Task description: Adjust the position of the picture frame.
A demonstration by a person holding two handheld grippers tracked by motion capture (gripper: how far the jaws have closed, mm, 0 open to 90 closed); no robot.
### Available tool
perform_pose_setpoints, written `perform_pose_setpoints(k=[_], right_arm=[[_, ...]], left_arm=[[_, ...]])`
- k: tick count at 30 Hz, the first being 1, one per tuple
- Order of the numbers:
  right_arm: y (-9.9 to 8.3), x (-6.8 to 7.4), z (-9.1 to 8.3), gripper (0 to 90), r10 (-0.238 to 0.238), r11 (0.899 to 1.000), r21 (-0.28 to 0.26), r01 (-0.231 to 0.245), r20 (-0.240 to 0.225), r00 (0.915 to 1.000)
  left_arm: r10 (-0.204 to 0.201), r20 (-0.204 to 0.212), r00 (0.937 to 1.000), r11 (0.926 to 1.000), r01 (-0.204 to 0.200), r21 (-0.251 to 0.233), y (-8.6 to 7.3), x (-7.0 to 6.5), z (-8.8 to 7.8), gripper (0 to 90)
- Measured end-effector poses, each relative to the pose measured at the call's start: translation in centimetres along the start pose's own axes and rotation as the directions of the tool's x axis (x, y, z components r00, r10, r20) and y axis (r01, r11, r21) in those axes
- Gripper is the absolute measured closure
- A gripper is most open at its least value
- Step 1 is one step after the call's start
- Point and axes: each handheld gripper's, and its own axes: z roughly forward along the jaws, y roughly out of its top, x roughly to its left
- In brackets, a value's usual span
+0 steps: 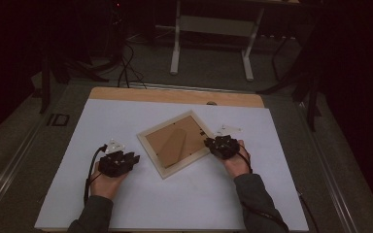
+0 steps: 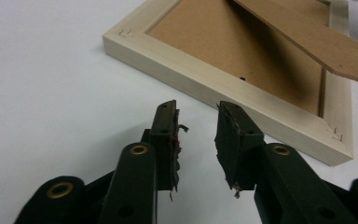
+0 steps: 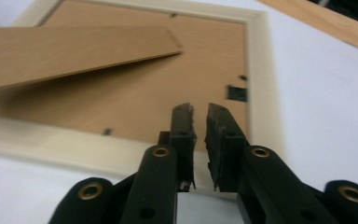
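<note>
Lying face down and turned askew near the middle of the white table, the wooden picture frame showed its brown backing board and a raised stand flap. The left tongs sat just short of the frame's near rail, partly spread and pinching nothing. The right tongs hovered over the opposite rail with a narrow gap — nothing held. Judging from this, a good grip would call for each pair to straddle a rail squarely — clear of the flap — before squeezing.
</note>
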Motion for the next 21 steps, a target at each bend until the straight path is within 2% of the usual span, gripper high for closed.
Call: perform_pose_setpoints(k=[3, 8, 15, 21], right_arm=[[0.2, -0.8, 0.2, 77.5, 0.033, 0.999, -0.004, -0.032, 0.025, 0.9992], [0.5, -1.7, 0.6, 75.3, 0.066, 0.998, 0.0, -0.066, 0.046, 0.9968], [-0.1, -3.3, 1.5, 74.3, 0.135, 0.99, 0.038, -0.138, 0.063, 0.9888], [-0.5, -3.8, 2.2, 70.8, 0.178, 0.982, 0.055, -0.181, 0.059, 0.9823]], left_arm=[[0.015, 0.005, 0.9999, 0.9998, -0.015, 0.015, 0.5, -0.4, 0.6, 78.9], [0.017, 0.021, 0.9996, 0.9986, -0.018, 0.049, 0.8, -0.8, 2.1, 90.0], [0.042, 0.024, 0.9988, 0.9958, -0.044, 0.08, 0.9, -1.5, 3.1, 90.0], [0.05, 0.004, 0.9987, 0.9948, -0.05, 0.088, 0.8, -1.9, 3.5, 90.0]])
